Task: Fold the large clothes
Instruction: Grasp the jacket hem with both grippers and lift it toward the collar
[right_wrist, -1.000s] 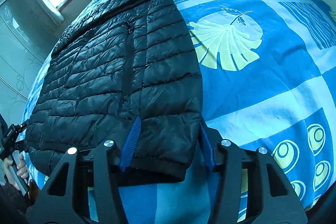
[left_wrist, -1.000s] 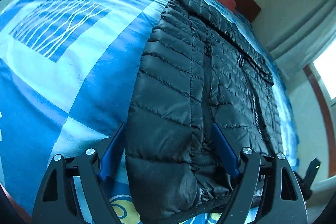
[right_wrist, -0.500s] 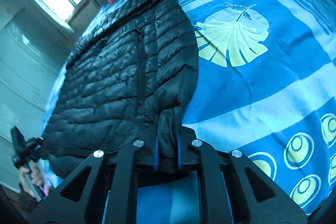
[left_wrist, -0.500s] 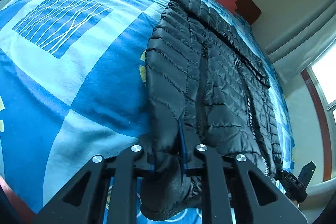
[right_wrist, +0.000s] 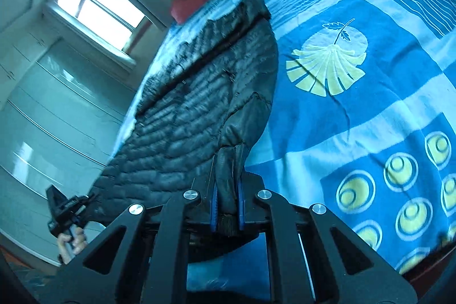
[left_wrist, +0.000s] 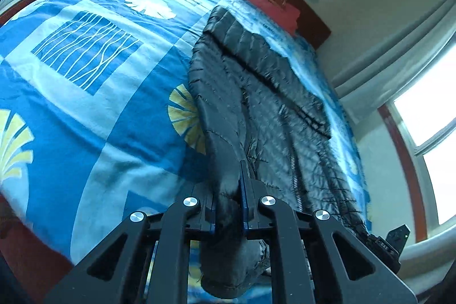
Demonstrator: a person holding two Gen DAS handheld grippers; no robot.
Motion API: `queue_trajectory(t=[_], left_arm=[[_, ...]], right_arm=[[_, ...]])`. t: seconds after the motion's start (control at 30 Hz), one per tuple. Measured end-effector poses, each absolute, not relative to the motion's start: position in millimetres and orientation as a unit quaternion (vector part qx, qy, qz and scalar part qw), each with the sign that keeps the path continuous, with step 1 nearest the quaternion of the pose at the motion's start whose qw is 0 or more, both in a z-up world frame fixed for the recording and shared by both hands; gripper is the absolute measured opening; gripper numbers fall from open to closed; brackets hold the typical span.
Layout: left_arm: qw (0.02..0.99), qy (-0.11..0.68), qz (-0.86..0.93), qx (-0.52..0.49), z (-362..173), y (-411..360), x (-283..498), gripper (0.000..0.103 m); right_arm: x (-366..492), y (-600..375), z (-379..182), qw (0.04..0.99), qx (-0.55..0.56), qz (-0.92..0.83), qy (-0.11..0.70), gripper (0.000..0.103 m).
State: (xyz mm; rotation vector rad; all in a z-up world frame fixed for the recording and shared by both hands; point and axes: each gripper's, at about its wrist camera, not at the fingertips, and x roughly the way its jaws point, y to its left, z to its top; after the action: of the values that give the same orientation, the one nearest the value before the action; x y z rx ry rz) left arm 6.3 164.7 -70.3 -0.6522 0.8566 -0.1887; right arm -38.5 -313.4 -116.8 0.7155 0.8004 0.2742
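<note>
- My left gripper (left_wrist: pixel 228 187) is clamped on the near hem corner of the black puffer jacket (left_wrist: pixel 265 110), lifting it off the blue bedspread (left_wrist: pixel 85 110).
- My right gripper (right_wrist: pixel 227 191) pinches the hem's other corner.

The jacket (left_wrist: pixel 265 116) I hold is quilted black cloth with a slick, glossy sheen, its stitched ribs catching light. My left gripper (left_wrist: pixel 228 190) is matt black plastic with shiny round metal screw heads; the pads (blue, smooth-looking) press the fabric. My right gripper (right_wrist: pixel 227 195) looks the same. The bedsheet (right_wrist: pixel 370 118) is matt printed cloth, faintly creased. At twelve o'clock, a dark polished wooden headboard (left_wrist: pixel 310 16).
</note>
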Motion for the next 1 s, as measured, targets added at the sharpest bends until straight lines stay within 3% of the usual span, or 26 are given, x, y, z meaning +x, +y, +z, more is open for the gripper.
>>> queue_trajectory(t=[0.63, 1.0], left_arm=[[0.837, 0.393, -0.077, -0.374, -39, 183, -92, 0.011], [0.854, 0.358, -0.109, -0.361, -17, 189, -57, 0.011]], right_arm=[[-125, -315, -90, 0.839, 0.391, 0.139, 0.353, 0.009], [-83, -316, -60, 0.842, 0.392, 0.205, 0.309, 0.009]])
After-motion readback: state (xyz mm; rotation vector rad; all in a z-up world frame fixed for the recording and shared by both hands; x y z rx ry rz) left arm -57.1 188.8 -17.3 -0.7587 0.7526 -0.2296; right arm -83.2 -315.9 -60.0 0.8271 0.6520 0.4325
